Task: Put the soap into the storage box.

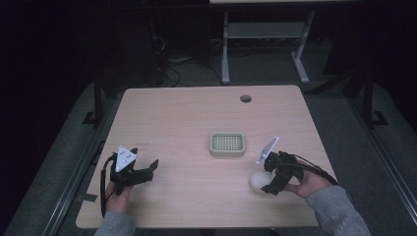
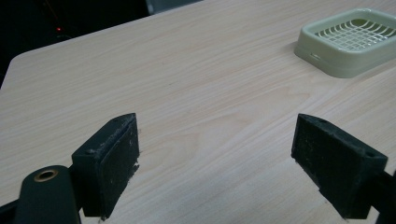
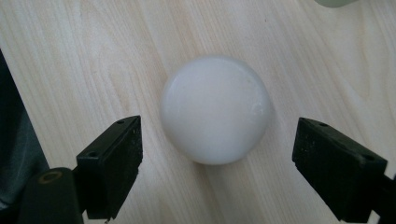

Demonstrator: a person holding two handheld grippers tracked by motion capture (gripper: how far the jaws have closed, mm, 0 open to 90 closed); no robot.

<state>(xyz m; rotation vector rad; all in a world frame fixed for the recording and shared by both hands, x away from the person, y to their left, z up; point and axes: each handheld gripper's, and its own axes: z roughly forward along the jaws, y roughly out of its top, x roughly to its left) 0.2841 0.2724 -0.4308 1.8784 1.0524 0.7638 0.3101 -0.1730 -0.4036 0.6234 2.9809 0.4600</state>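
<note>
A round white soap bar point(image 3: 215, 109) lies on the wooden table point(image 1: 187, 123) near the front right; in the high view the soap bar point(image 1: 258, 181) sits just left of my right gripper point(image 1: 269, 183). The right gripper point(image 3: 217, 163) is open, its jaws apart on either side of the soap without touching it. A pale green slotted soap dish point(image 1: 227, 144) stands mid-table, with the dish point(image 2: 352, 41) at the upper right of the left gripper view. My left gripper point(image 1: 147, 169) rests near the front left. That left gripper point(image 2: 215, 163) is open over bare wood.
A round cable hole point(image 1: 245, 98) is near the table's far edge. Beyond the table stands a white metal frame point(image 1: 263, 44) on a dark floor with cables. Bare wood lies between the two grippers.
</note>
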